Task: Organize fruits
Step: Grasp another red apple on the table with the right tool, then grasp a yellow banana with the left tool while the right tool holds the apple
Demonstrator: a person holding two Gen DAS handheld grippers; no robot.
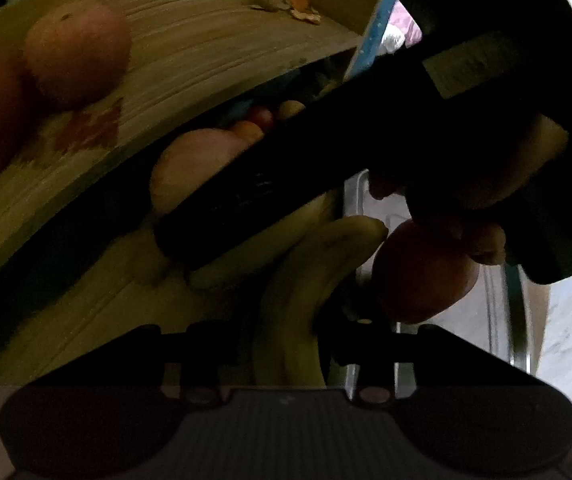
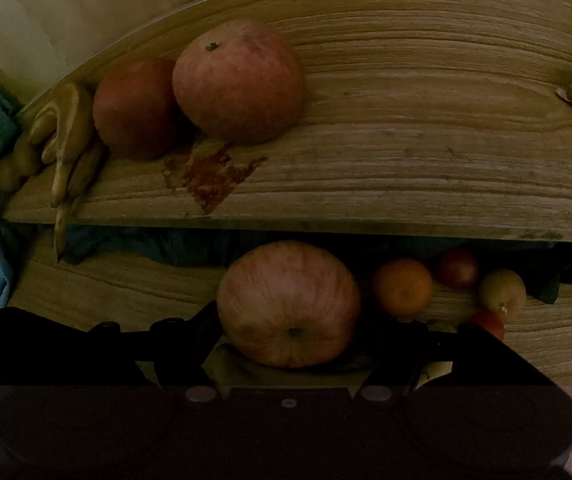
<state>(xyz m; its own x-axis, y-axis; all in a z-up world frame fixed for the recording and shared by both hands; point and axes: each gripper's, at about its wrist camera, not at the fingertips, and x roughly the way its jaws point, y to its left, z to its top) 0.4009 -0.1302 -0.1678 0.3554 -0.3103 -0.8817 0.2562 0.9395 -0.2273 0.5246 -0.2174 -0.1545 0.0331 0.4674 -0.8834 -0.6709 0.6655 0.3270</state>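
Two apples (image 2: 201,100) sit on our wooden shelf (image 2: 406,140). Our right gripper (image 2: 290,344) has its jaws around a third apple (image 2: 290,304) below it; we cannot tell the left gripper's (image 1: 286,344) jaw state above the bananas (image 1: 298,300).

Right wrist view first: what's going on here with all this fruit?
A person is sorting fruit with two handheld grippers. The right gripper sits around a large striped apple on the lower wooden board, beside an orange and some smaller fruits. Two more apples rest on the upper wooden tray. The left gripper hovers at a banana bunch. Whether either gripper has closed is unclear.
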